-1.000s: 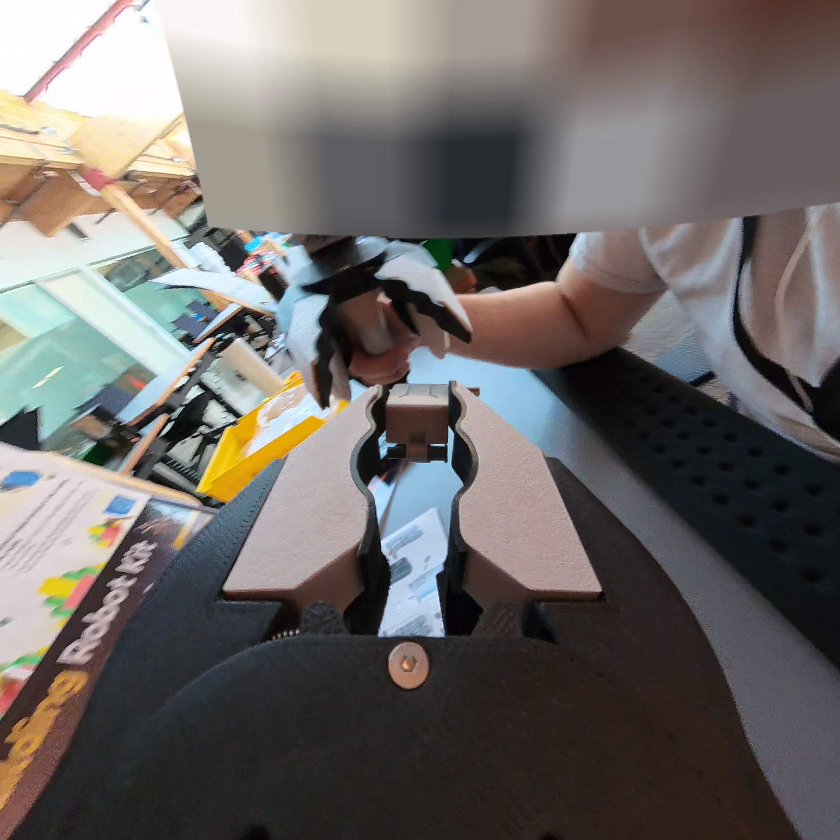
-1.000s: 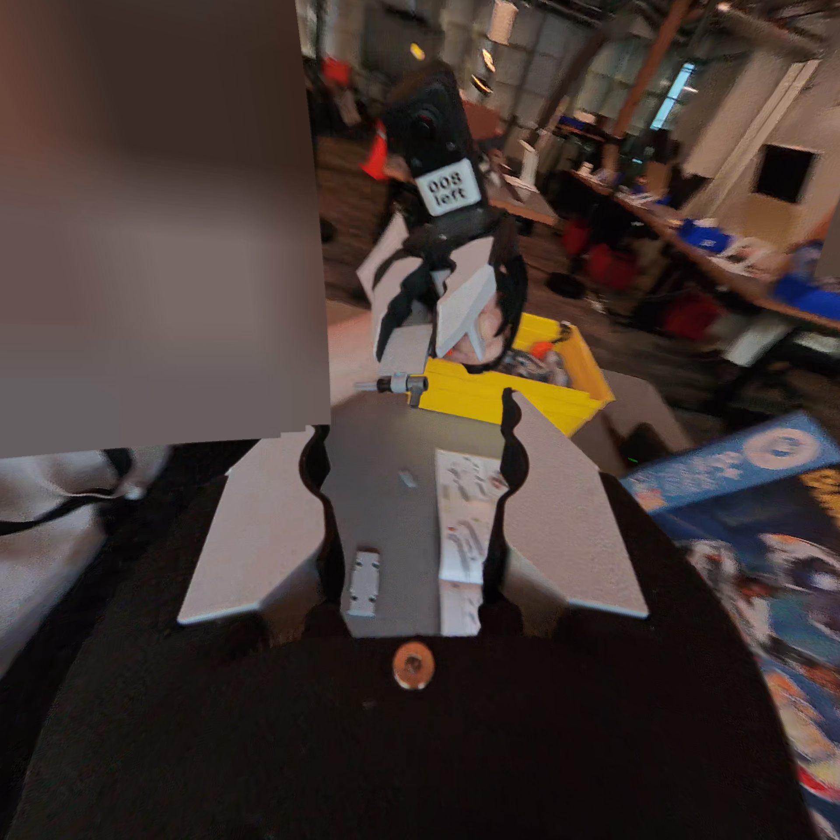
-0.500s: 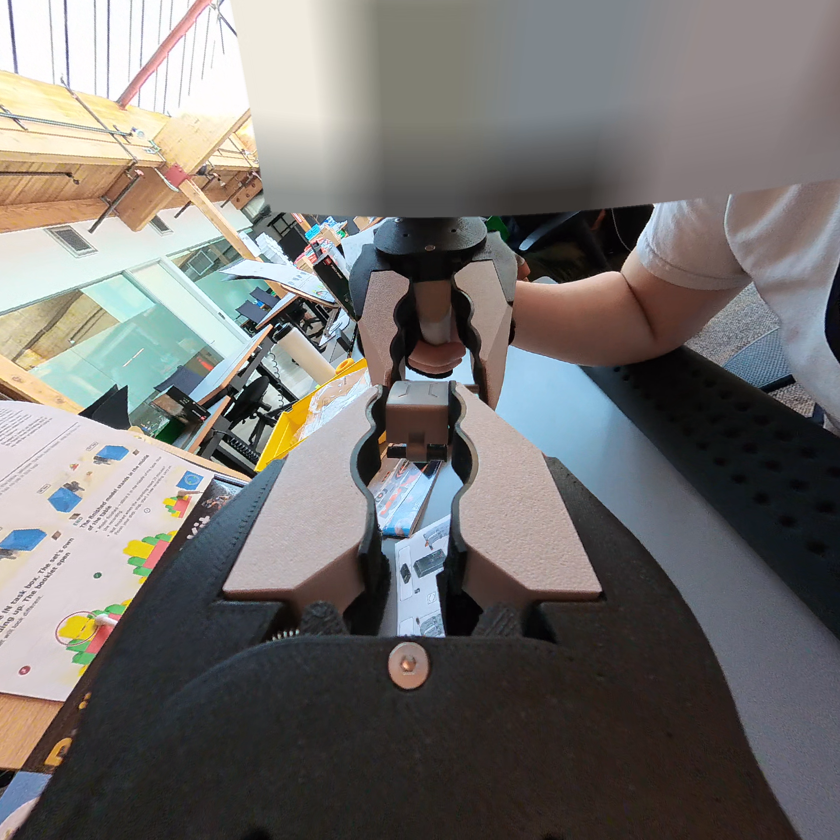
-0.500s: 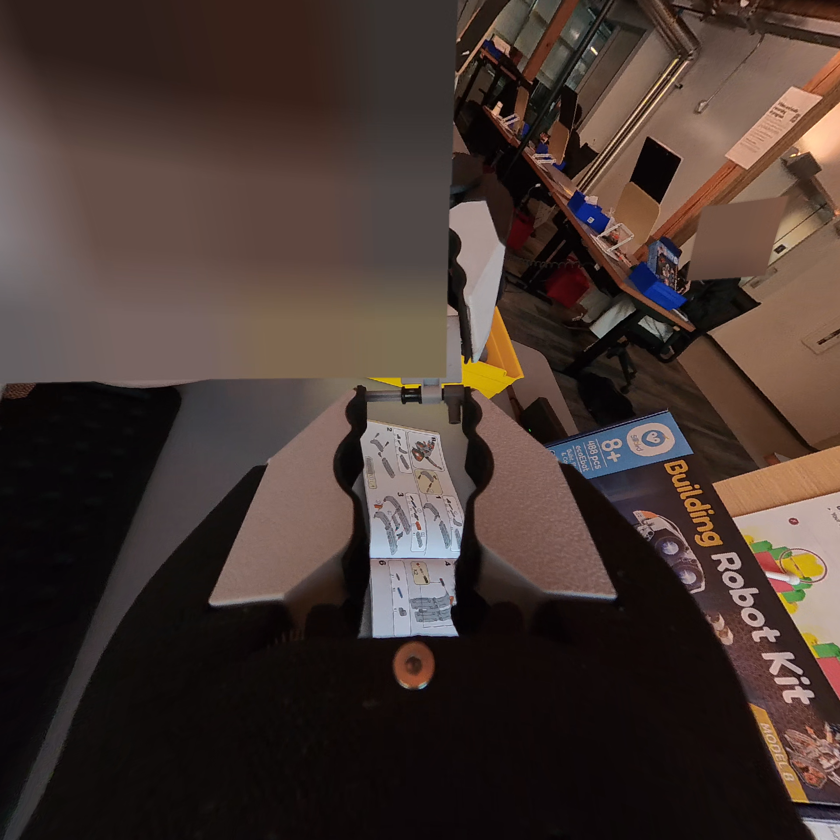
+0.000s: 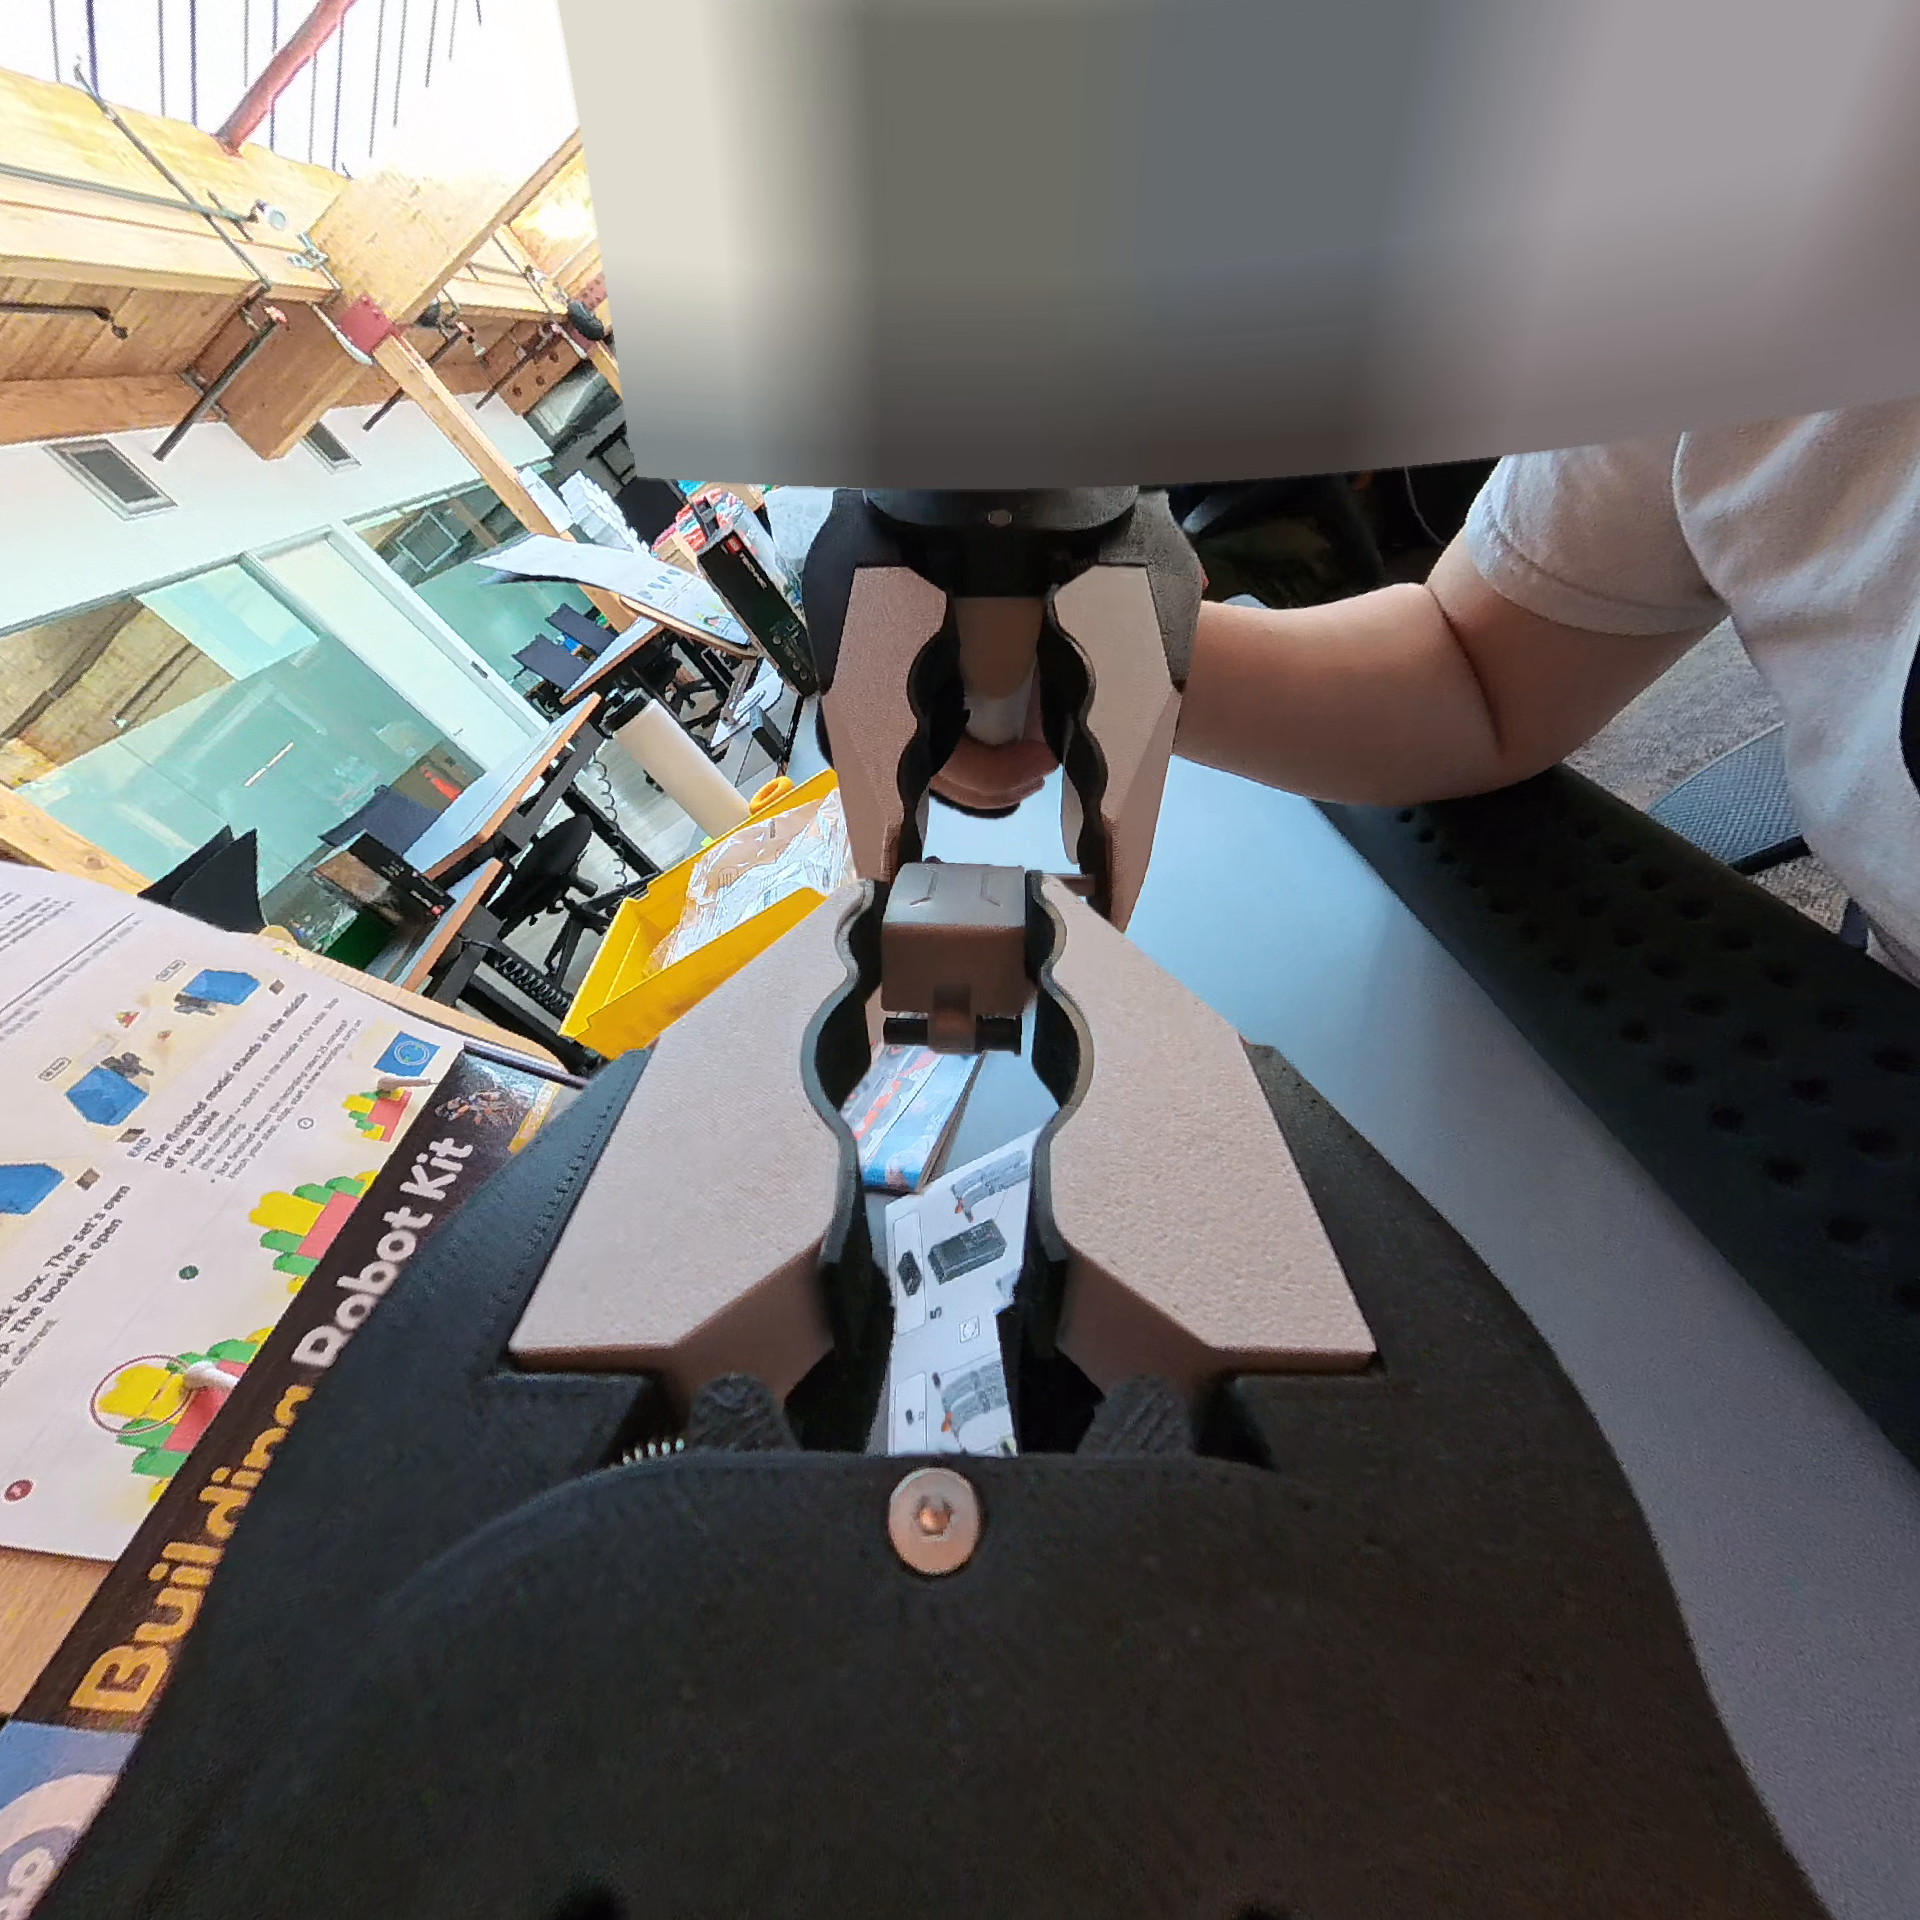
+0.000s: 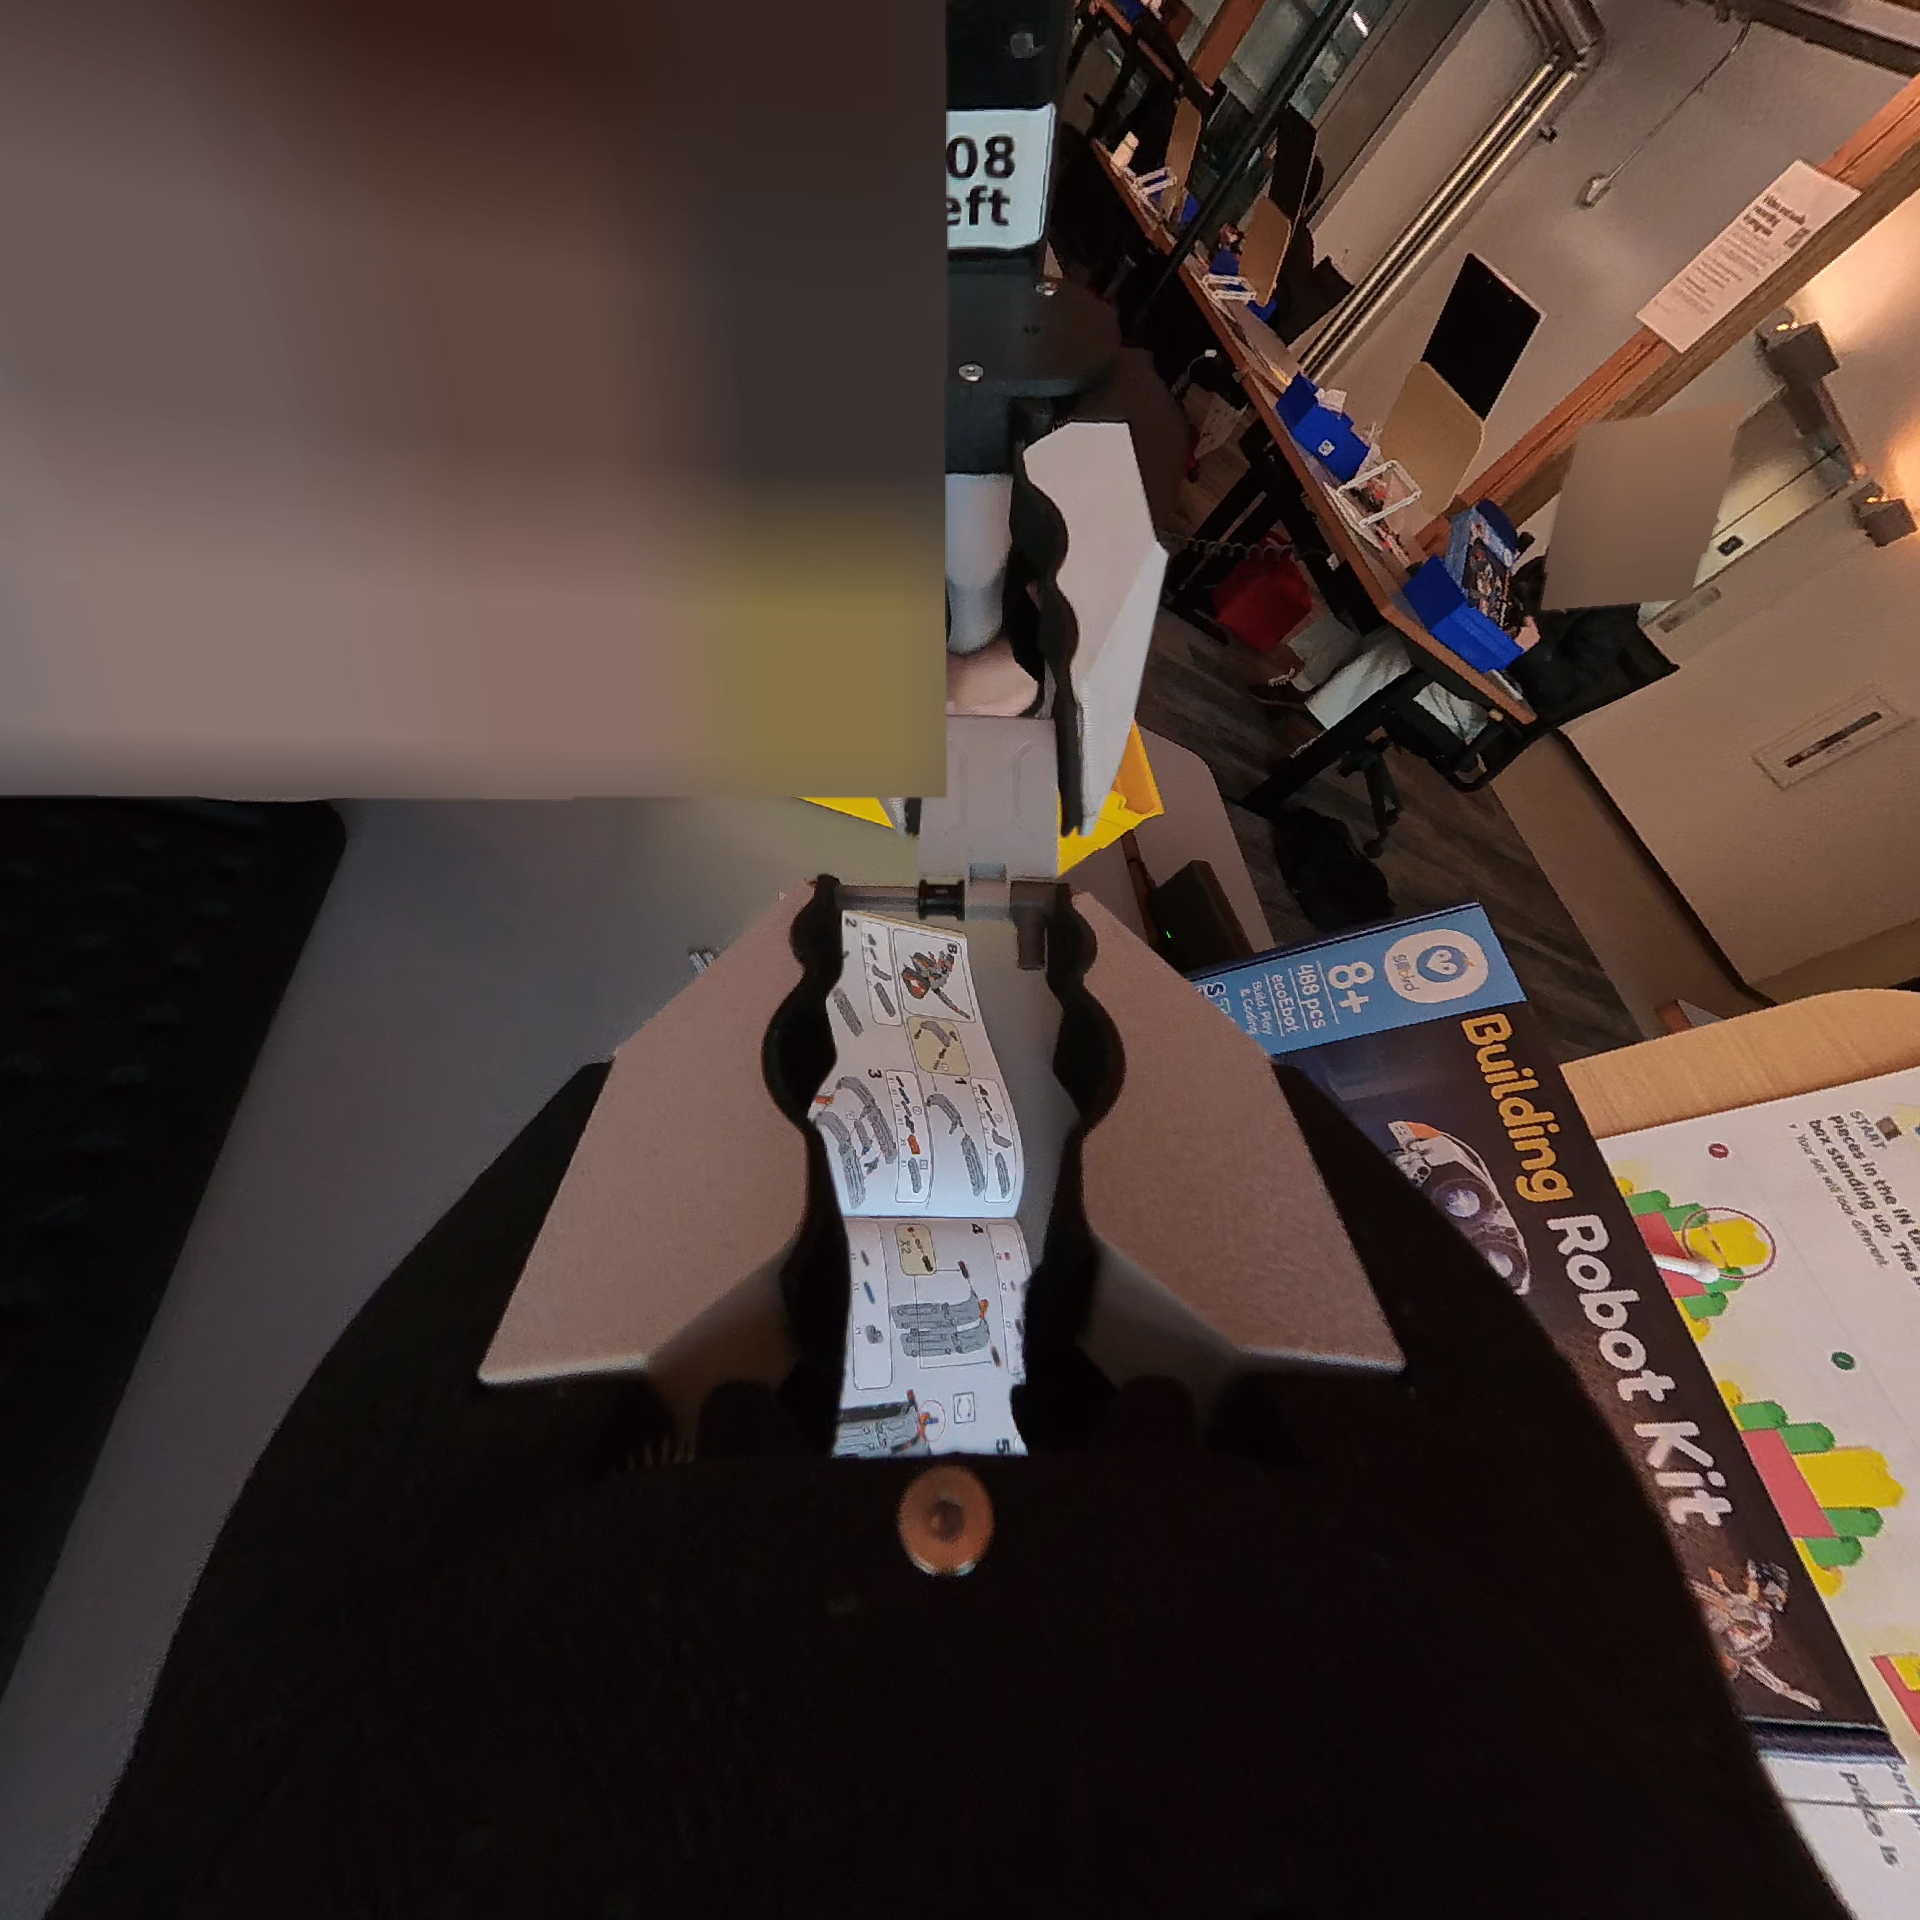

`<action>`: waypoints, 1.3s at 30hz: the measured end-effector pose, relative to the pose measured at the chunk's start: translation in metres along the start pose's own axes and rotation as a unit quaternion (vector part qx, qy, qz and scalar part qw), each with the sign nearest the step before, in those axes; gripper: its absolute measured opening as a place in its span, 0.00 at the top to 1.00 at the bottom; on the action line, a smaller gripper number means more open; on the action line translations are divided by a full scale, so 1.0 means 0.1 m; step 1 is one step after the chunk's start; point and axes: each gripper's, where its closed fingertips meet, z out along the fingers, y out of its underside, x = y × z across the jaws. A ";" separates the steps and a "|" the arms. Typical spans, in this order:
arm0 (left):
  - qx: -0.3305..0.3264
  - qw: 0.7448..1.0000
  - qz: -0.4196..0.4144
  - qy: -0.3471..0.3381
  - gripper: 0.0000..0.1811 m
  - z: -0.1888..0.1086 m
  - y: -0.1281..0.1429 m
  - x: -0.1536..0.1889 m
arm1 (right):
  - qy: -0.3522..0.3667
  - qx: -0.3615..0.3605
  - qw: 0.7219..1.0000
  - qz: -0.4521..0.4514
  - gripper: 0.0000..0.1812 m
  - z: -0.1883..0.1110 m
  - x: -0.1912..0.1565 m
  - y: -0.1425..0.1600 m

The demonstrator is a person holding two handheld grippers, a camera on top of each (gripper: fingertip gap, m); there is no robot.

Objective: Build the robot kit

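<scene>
My left gripper (image 5: pixel 951 920) is shut on a grey block-shaped building part (image 5: pixel 956 940) and holds it above the table. A thin axle with a black bush (image 6: pixel 940 896) sticks out of that part. My right gripper (image 6: pixel 940 906) faces the left one tip to tip, and its fingertips sit against the two ends of the axle. In the left wrist view the right gripper (image 5: pixel 992 873) comes down from above, its tips at the block's top edge. In the right wrist view, one white finger (image 6: pixel 1101 623) of the left gripper shows above the block (image 6: pixel 987 800); the other is hidden by a blur patch.
An open instruction booklet (image 6: pixel 925 1122) lies on the grey table (image 5: pixel 1299 997) under both grippers. A dark kit box (image 6: pixel 1507 1143) with a printed sheet (image 5: pixel 156 1143) on it lies beside it. A yellow bin (image 5: pixel 665 956) stands at the far edge. A black perforated mat (image 5: pixel 1662 1039) lies near the person's arm (image 5: pixel 1351 707).
My right gripper has narrowed from wide open and moved in onto the axle. The left gripper has kept its hold on the grey block, and the two now meet tip to tip.
</scene>
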 end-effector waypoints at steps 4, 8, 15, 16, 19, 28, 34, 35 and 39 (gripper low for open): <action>-0.010 1.000 0.002 0.001 0.86 -0.01 0.03 0.01 | -0.001 -0.004 1.000 -0.006 0.79 0.02 0.00 0.03; -0.018 0.999 0.032 -0.013 0.86 -0.02 0.02 0.01 | -0.003 0.016 1.000 -0.005 0.78 0.01 -0.01 -0.03; -0.050 0.975 0.200 -0.083 0.86 0.00 -0.14 0.04 | 0.046 0.040 0.990 -0.130 0.65 -0.11 0.02 -0.05; -0.053 0.974 0.205 -0.080 0.86 0.01 -0.15 0.07 | 0.044 0.045 0.989 -0.132 0.65 -0.13 0.01 -0.07; -0.058 0.974 0.207 -0.070 0.86 0.03 -0.15 0.12 | 0.041 0.063 0.986 -0.151 0.69 -0.16 -0.05 -0.16; -0.043 0.977 0.200 -0.057 0.86 0.06 -0.17 0.16 | 0.048 0.045 0.980 -0.186 0.78 -0.14 -0.10 -0.17; -0.032 0.984 0.169 -0.048 0.86 0.06 -0.16 0.14 | 0.045 0.041 0.984 -0.169 0.78 -0.12 -0.09 -0.16; -0.032 0.985 0.163 -0.049 0.86 0.05 -0.15 0.13 | 0.046 0.039 0.985 -0.163 0.78 -0.12 -0.08 -0.15; -0.029 0.987 0.152 -0.047 0.86 0.04 -0.14 0.12 | 0.042 0.041 0.987 -0.146 0.78 -0.09 -0.07 -0.13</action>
